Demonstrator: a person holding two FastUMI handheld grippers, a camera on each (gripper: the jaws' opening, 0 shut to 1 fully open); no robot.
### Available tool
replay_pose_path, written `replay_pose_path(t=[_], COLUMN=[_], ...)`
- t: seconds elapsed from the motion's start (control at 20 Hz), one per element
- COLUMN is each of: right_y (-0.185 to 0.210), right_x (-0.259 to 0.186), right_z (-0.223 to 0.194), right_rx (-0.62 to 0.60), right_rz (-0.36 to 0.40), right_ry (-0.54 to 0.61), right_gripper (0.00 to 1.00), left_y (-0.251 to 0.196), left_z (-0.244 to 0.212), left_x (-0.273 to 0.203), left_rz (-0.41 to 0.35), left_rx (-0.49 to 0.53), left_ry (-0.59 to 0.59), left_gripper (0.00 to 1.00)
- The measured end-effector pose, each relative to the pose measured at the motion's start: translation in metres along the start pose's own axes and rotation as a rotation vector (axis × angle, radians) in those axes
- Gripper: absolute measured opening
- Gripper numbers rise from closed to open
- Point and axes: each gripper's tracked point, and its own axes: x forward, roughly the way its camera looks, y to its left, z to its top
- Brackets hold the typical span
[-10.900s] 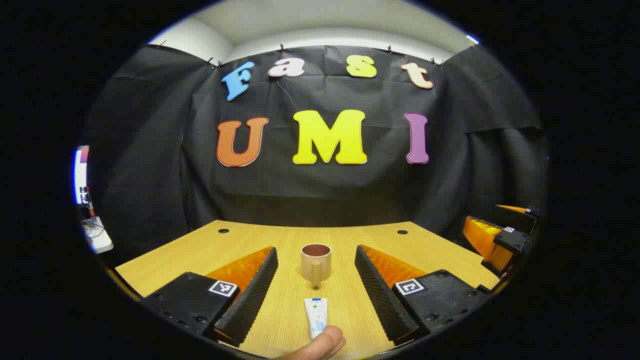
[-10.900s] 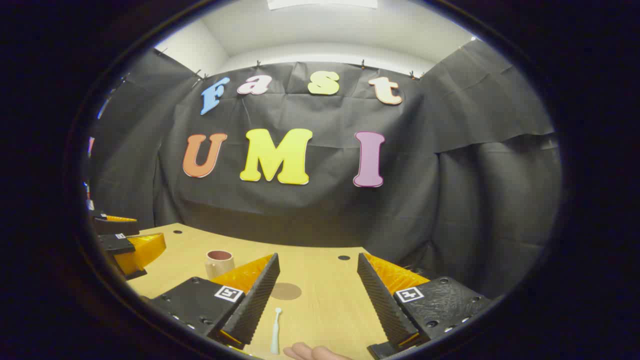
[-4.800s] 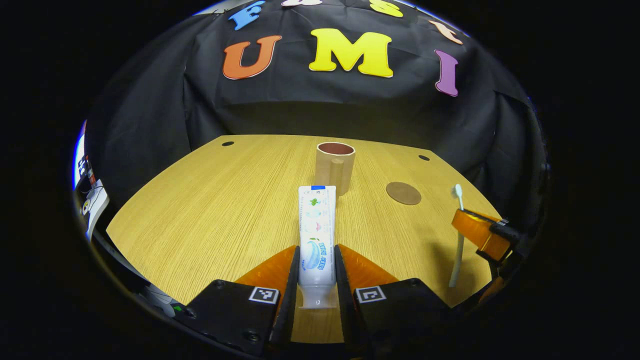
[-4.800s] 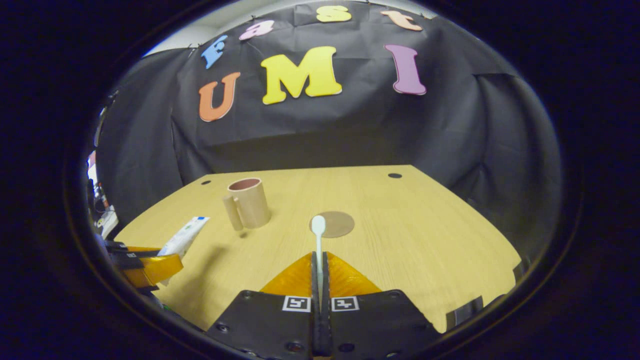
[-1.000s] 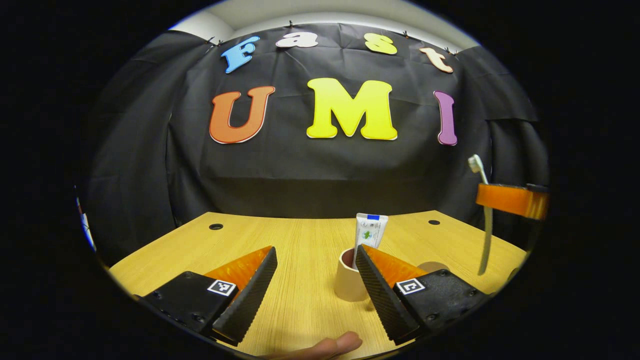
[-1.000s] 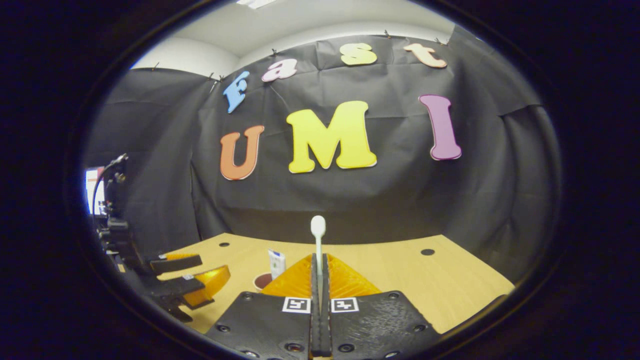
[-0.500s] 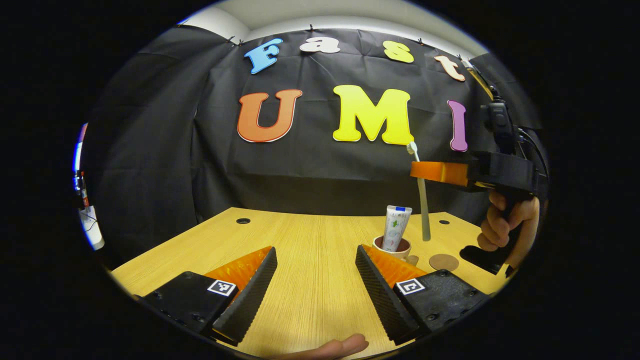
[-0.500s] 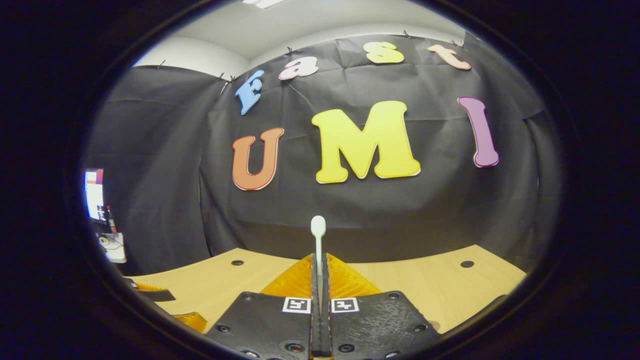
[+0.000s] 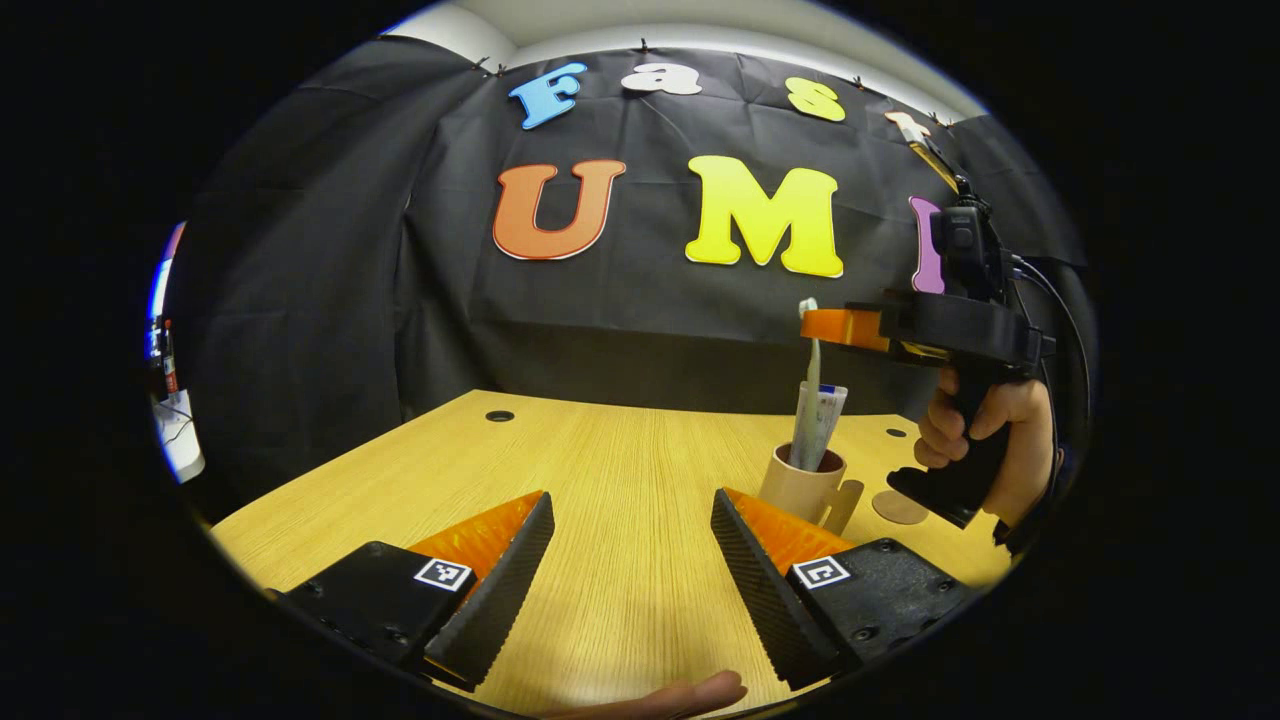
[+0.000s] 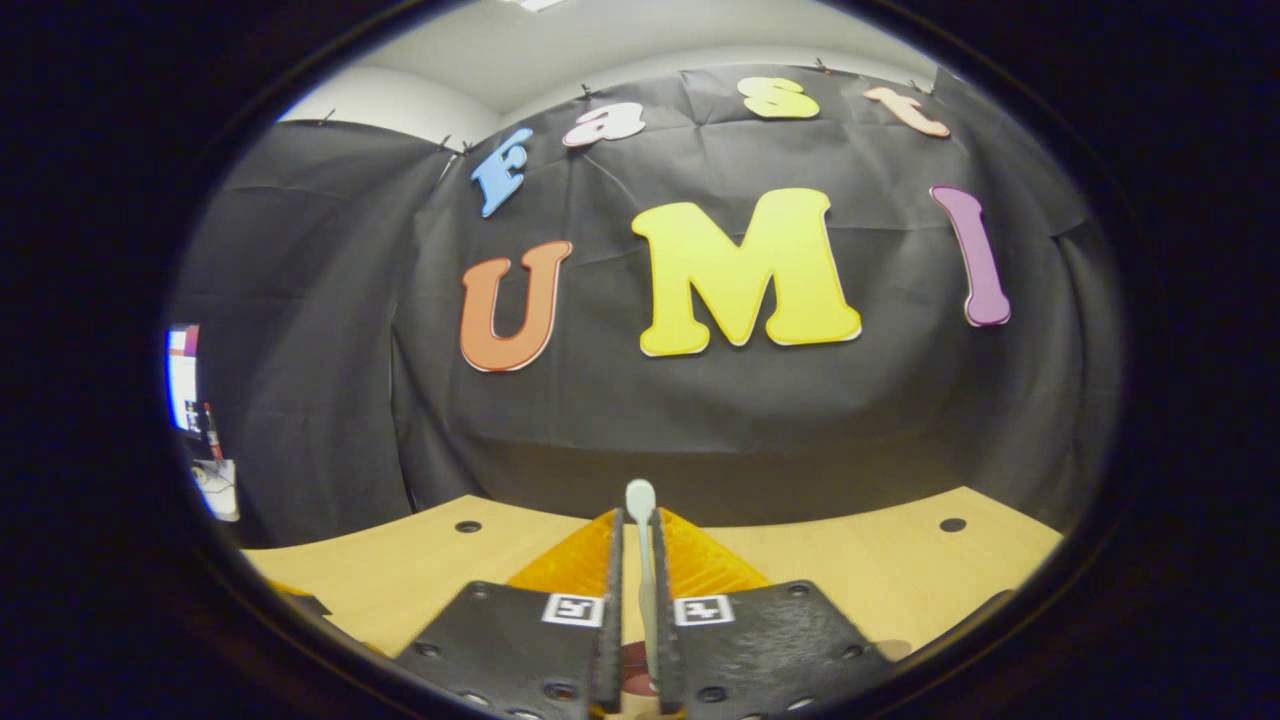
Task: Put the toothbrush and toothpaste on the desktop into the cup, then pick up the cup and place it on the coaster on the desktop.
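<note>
At right of centre in the left gripper view, the cup (image 9: 800, 487) holds the toothpaste (image 9: 828, 424) and toothbrush (image 9: 811, 385); the right gripper (image 9: 822, 326) above has fingers slightly parted, the brush loose between; the left gripper (image 9: 632, 570) gapes wide over the desktop (image 9: 600, 470)

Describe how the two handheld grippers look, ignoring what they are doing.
The left gripper has two black mounts, each with a square black-and-white marker, and wedge-shaped fingers with ridged inner faces. The right gripper carries the same markers, plus a black pistol-style handle and a dark cable.
</note>
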Motion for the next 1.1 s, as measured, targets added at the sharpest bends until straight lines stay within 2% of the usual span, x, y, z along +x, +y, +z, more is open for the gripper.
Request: replay_pose_path(t=[0.1, 0.15, 0.2, 0.25, 0.3, 0.35, 0.4, 0.7, 0.9, 1.05, 1.1], right_y=[-0.003, -0.004, -0.002, -0.001, 0.001, 0.005, 0.007, 0.003, -0.025, -0.042, -0.053], right_x=[-0.006, -0.011, -0.014, -0.016, -0.019, -0.023, -0.027, -0.051, -0.073, -0.102, -0.113], right_z=[0.006, 0.011, 0.014, 0.015, 0.017, 0.018, 0.022, 0.031, 0.03, 0.034, 0.036], right_rx=[-0.013, -0.024, -0.037, -0.055, -0.068, -0.077, -0.088, -0.091, -0.09, -0.083, -0.099], right_rz=[-0.019, -0.026, -0.025, -0.027, -0.021, -0.009, -0.004, -0.004, -0.064, -0.068, -0.085], right_ry=[-0.026, -0.046, -0.059, -0.065, -0.069, -0.07, -0.072, -0.08, -0.036, -0.031, -0.032], right_gripper=[0.51, 0.55, 0.67, 0.72, 0.8, 0.83, 0.93, 0.94, 0.94, 0.96, 0.94], left_y=[-0.001, 0.0, -0.003, -0.005, -0.008, -0.012, -0.016, -0.036, -0.049, -0.061, -0.066], left_z=[0.002, 0.002, 0.003, 0.005, 0.006, 0.007, 0.005, 0.007, 0.006, 0.009, 0.009], left_x=[-0.001, -0.002, -0.002, -0.002, -0.002, -0.002, 0.0, 0.002, 0.011, 0.024, 0.028], left_rz=[0.004, 0.004, 0.002, 0.0, -0.005, -0.008, -0.008, -0.029, -0.028, -0.027, -0.032], left_rx=[0.015, 0.026, 0.035, 0.039, 0.038, 0.036, 0.034, 0.047, 0.056, 0.029, 0.017], left_ry=[-0.004, -0.007, -0.011, -0.013, -0.016, -0.015, -0.008, 0.01, 0.035, 0.081, 0.103], left_gripper=[1.0, 1.0, 1.0, 1.0, 1.0, 1.0, 1.0, 1.0, 1.0, 1.0, 1.0])
